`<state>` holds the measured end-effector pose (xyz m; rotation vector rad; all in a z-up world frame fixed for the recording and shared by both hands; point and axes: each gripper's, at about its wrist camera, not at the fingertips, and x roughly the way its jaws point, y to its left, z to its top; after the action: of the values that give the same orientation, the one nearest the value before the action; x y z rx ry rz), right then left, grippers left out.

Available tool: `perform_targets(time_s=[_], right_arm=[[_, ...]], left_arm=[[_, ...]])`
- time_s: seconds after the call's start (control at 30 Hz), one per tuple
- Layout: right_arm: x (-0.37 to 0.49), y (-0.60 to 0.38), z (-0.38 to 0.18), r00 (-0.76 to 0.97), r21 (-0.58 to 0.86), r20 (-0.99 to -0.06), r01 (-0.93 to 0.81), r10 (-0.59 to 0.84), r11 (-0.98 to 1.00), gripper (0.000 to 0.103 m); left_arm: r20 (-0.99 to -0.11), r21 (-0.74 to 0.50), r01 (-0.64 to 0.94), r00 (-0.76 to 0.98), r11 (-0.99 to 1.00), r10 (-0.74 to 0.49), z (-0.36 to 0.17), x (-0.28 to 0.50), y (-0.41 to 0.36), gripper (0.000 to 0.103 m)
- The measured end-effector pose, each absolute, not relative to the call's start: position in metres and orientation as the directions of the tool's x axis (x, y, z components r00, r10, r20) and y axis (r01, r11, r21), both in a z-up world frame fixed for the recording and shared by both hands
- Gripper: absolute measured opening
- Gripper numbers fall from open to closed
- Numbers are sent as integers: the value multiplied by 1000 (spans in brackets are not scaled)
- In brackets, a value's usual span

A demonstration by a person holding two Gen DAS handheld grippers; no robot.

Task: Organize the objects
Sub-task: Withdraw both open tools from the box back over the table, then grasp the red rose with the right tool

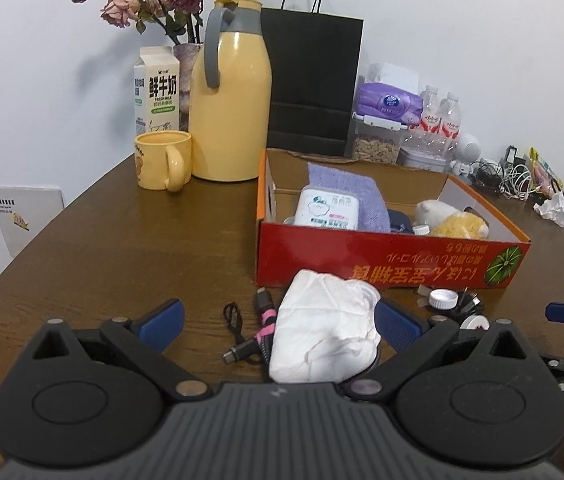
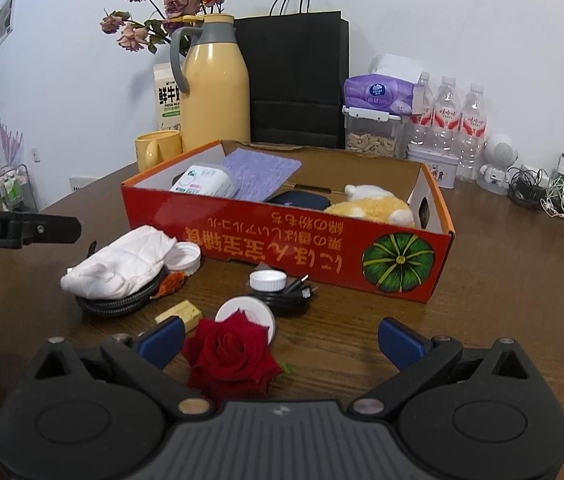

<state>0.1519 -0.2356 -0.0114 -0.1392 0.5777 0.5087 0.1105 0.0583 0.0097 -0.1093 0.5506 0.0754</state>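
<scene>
Right claw (image 2: 280, 340) spread wide over the red rose (image 2: 230, 356), near the orange box (image 2: 282, 246)

Crumpled white cloth (image 1: 323, 330) before red box (image 1: 385, 256)

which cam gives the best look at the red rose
The right wrist view. The rose lies on the table in full view there, bloom facing the camera, just inside the left finger of the open right hand-held gripper. The left wrist view does not show it at all; only the white cloth fills its foreground.

Glossy cardboard box (image 2: 293, 248), wooden table (image 2: 501, 280)
</scene>
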Motion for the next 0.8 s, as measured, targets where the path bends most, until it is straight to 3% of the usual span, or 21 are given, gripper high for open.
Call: perform_targets(time_s=[0.5,0.57,0.67,0.73,0.8], right_arm=[[151,-228,-22,668,51,-586,-535,459,843,101],[151,-225,-23,656,54,-590,-550,471,833,93],[152,-221,-27,635,62,-604,-564,481,823,74],[152,-219,-29,626,66,-611,-570,485,819,53],[152,-219,-30,618,73,-613,-575,492,815,46]], left_arm=[[-552,-98,-128,832,987,53,-1,108,67,103],[-558,-101,-129,828,987,51,-3,109,67,103],[-565,-103,-124,824,987,44,-6,111,65,103],[-568,-105,-118,822,987,38,-7,112,64,103],[-568,-107,-109,823,988,29,-7,113,60,103]])
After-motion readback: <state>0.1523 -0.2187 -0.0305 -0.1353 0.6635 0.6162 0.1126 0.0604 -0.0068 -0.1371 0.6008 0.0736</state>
